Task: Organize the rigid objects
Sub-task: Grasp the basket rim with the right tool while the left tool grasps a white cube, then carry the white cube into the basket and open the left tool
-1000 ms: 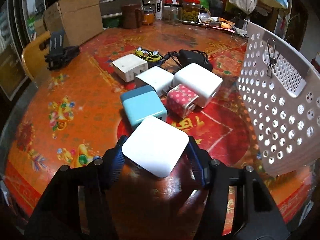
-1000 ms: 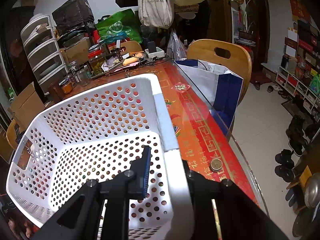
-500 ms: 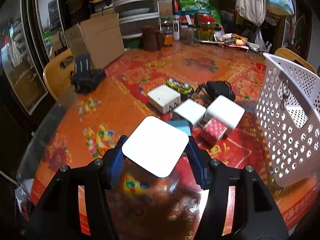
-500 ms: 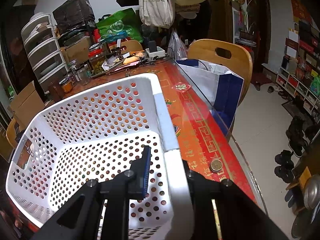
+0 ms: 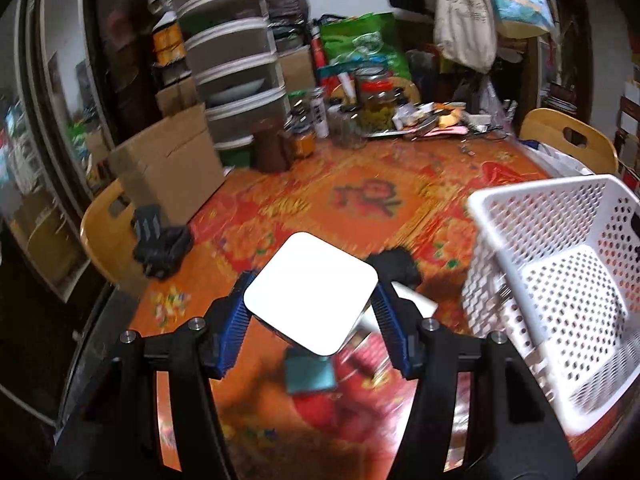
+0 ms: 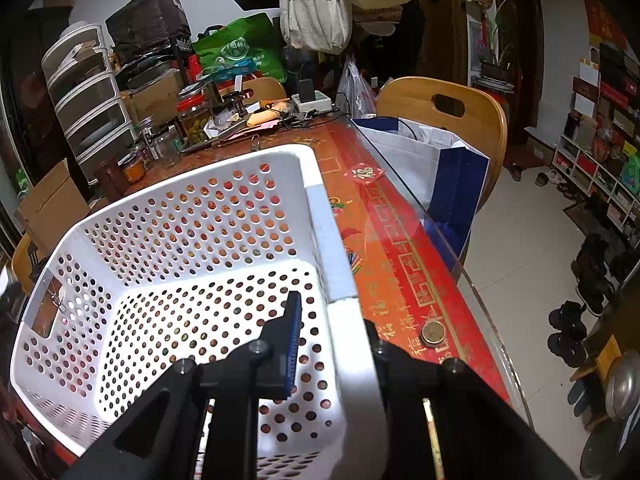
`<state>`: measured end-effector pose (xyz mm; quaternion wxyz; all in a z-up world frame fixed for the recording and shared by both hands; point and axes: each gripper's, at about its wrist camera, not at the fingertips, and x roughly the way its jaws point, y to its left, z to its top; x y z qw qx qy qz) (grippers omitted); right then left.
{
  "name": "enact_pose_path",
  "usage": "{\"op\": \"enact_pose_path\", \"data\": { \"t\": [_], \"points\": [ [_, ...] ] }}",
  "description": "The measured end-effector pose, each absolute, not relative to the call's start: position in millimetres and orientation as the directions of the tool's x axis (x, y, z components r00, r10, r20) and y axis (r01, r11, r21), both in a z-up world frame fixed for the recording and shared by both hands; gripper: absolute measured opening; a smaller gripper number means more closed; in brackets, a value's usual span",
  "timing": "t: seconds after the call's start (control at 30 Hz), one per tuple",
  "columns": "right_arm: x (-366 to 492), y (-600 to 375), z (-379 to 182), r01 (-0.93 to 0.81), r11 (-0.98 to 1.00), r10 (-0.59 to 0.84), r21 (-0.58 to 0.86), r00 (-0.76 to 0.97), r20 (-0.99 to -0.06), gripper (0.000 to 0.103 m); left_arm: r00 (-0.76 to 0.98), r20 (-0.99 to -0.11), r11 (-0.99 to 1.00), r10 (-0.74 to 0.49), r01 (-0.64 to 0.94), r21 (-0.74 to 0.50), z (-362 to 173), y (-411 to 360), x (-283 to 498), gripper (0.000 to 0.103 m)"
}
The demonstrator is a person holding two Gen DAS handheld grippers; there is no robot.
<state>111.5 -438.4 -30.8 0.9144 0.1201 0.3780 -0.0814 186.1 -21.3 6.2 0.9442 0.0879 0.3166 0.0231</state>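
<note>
Left wrist view: left gripper (image 5: 311,312) clamped on a white square charger block (image 5: 311,301), blue pads pressing its two sides, block raised clear of the red patterned table (image 5: 360,196). Tilted downward over the table. White perforated basket (image 5: 560,280) just right of the block; teal charger (image 5: 309,372) directly beneath it on the table; black adapter (image 5: 394,266) just behind. Picture blurred.

Right wrist view: right gripper (image 6: 332,344) pinched tight on the white perforated basket's (image 6: 160,280) near-right rim, one finger inside, one outside, angled downward. Coin (image 6: 432,333) on the table just right of the basket.
</note>
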Motion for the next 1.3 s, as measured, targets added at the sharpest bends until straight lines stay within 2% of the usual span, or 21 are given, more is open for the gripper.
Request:
{"op": "enact_pose_path", "data": {
  "t": [0.3,0.6,0.93,1.07,1.3],
  "points": [
    [113,-439,-31,0.239,0.957,-0.055,0.162,0.701,-0.712,0.016,0.811,-0.585,0.950,-0.008,0.188,0.249,36,-120,206,0.056],
    [113,-439,-31,0.242,0.956,-0.052,0.166,0.697,-0.715,0.016,0.725,-0.685,0.896,-0.075,0.350,0.272,28,-202,232,0.056],
    [112,-439,-31,0.242,0.954,-0.043,0.177,0.697,-0.716,0.016,0.556,-0.831,0.785,0.028,0.502,0.362,-17,-268,261,0.056],
    [112,-439,-31,0.241,0.954,-0.044,0.176,0.695,-0.717,0.016,0.435,-0.895,0.730,0.101,0.579,0.364,-48,-281,271,0.056],
    [112,-439,-32,0.239,0.955,-0.041,0.176,0.694,-0.719,0.016,0.296,-0.934,0.629,0.200,0.692,0.354,-91,-302,267,0.056]
  ]
}}
